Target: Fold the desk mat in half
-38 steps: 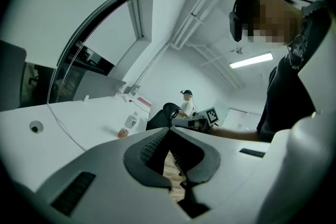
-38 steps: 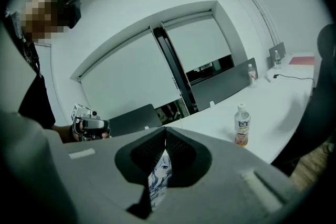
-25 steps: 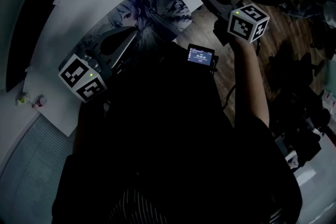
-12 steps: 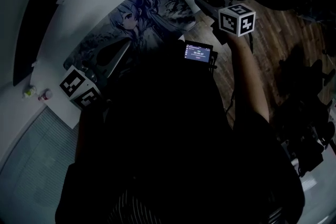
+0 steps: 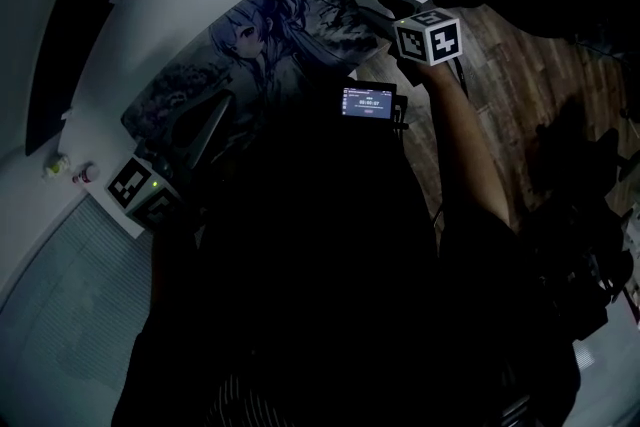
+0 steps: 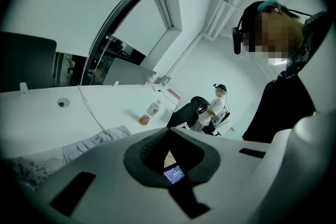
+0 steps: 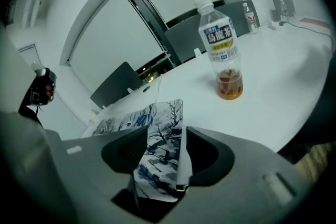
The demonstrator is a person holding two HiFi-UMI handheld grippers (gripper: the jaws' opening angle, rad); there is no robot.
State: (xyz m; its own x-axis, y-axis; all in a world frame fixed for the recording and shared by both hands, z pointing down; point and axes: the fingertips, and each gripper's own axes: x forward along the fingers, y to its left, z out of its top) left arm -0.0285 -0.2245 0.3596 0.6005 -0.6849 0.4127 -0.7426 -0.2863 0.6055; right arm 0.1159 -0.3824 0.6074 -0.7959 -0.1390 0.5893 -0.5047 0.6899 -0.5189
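Note:
The desk mat, printed with a blue-haired anime figure, lies flat on the white desk. My right gripper hovers at the mat's right near corner. In the right gripper view its jaws stand apart and have just been opening. The mat's corner shows in the gap, and neither pad presses on it. My left gripper sits over the mat's left near edge. In the left gripper view its jaws meet at the tips with nothing in them, and the mat lies beyond them.
A drink bottle stands on the desk past the mat's right end. A small lit screen sits at the person's chest. Two small bottles stand at the desk's left edge. Wooden floor lies to the right, and a seated person is far off.
My right gripper has come down from head height to the mat's right near corner, and its jaws have parted. The left gripper has roughly kept its place by the mat's left end.

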